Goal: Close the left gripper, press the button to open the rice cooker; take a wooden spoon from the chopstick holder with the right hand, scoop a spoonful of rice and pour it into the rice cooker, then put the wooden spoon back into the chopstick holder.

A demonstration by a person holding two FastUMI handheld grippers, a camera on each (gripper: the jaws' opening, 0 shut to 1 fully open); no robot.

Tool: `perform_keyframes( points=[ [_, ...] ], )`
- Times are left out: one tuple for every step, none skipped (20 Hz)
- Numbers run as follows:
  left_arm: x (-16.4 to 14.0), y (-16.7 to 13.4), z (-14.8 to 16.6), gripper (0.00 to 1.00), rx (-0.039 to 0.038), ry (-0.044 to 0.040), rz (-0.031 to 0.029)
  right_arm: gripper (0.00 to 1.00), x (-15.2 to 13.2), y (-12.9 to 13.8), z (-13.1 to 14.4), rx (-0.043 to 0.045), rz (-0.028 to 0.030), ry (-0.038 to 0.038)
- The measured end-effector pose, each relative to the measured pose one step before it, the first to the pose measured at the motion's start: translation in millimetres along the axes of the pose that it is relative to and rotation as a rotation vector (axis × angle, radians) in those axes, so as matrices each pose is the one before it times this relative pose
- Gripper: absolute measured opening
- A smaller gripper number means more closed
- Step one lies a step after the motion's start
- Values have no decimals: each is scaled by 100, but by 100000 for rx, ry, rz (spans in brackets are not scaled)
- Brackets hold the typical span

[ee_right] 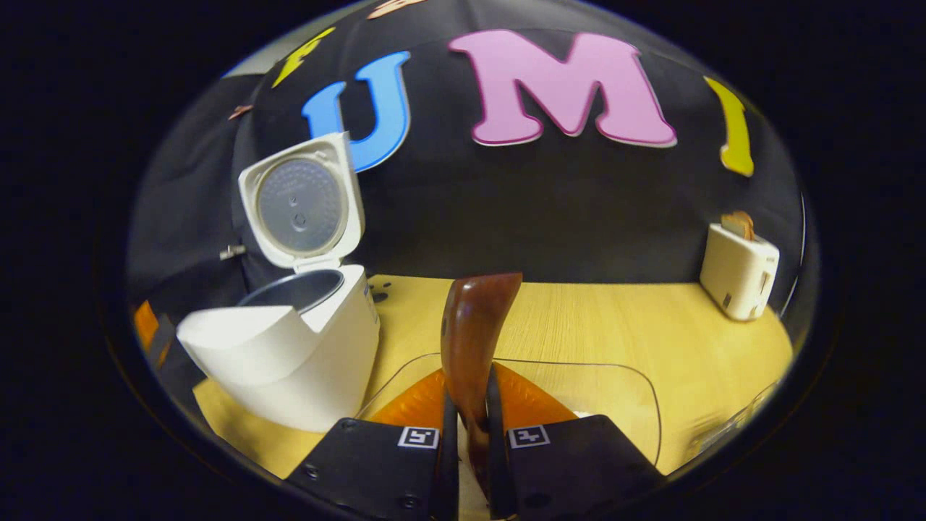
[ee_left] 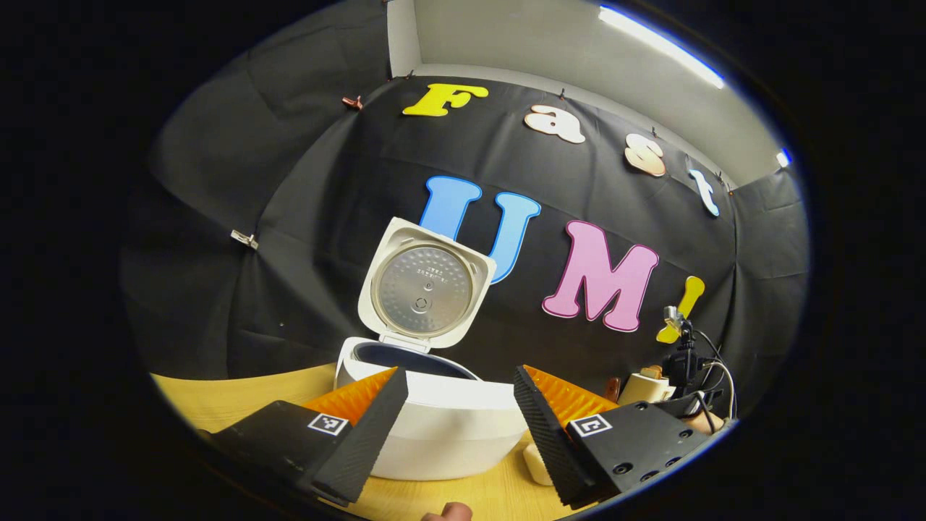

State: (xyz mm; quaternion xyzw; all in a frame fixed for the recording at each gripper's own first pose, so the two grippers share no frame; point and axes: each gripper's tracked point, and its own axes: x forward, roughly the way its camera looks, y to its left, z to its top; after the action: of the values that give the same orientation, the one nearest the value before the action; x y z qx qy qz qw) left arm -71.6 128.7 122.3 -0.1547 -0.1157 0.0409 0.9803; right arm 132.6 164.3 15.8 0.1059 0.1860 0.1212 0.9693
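The light wooden table [ee_right: 615, 325] carries everything here, and the white rice cooker [ee_right: 289, 362] stands on it with its lid [ee_right: 302, 199] swung fully upright, so the button press looks done and the inner pot [ee_right: 293, 289] lies open to receive rice. A cream toaster [ee_right: 738, 271] sits well apart at the table's far right edge. A clear container rim [ee_right: 579, 365] curves just ahead of the right gripper [ee_right: 470, 441], whose fingers are clamped on the handle of the wooden spoon [ee_right: 474, 340], its dark bowl end rising upright between them. The left gripper [ee_left: 459, 420] hangs just before the cooker's front wall with its fingers spread and nothing between them. The scooping step appears to be in hand; next the spoon likely has to tip down into that container, whose contents cannot be made out.
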Motion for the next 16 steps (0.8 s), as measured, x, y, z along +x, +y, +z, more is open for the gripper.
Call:
perform_keyframes(
  points=[
    [19,-18,67,95,-60,-132,-169,20,27,-683,230,9442,388,275],
    [-3,23,-28,95,-45,20,11,20,-129,-485,46,8760,858,569],
    [-13,50,68,95,36,106,191,20,-111,-543,202,6744,897,23],
    [-22,77,-24,95,-6,-4,42,20,-119,-475,252,4912,400,-770],
    [11,-11,-18,95,-50,28,39,20,-67,-202,398,4459,252,-919],
    [22,41,35,95,-4,12,139,20,-188,-154,434,3650,-9,-952],
    [33,75,11,95,-23,30,61,20,-162,-277,426,3014,362,-1052],
    [-3,39,-120,95,-36,64,18,20,-131,72,504,2613,397,-1324],
    [-76,23,89,96,18,51,22,20,-152,219,473,2135,541,-1350],
    [30,53,-21,95,18,0,44,20,-166,273,501,1180,466,-1342],
    [-16,13,70,95,-38,-104,75,20,-134,241,678,785,291,-1667],
    [-1,61,-54,95,-81,26,56,20,-138,197,516,680,-133,-1390],
    [0,39,45,95,-46,25,32,20,-194,274,550,731,127,-1209],
    [11,17,-68,95,23,114,12,20,-100,380,586,589,225,-1118],
    [2,62,34,95,9,245,97,20,-112,415,526,364,349,-883],
    [21,17,-103,95,70,317,-21,20,-81,533,506,-19,261,-979]
  ],
)
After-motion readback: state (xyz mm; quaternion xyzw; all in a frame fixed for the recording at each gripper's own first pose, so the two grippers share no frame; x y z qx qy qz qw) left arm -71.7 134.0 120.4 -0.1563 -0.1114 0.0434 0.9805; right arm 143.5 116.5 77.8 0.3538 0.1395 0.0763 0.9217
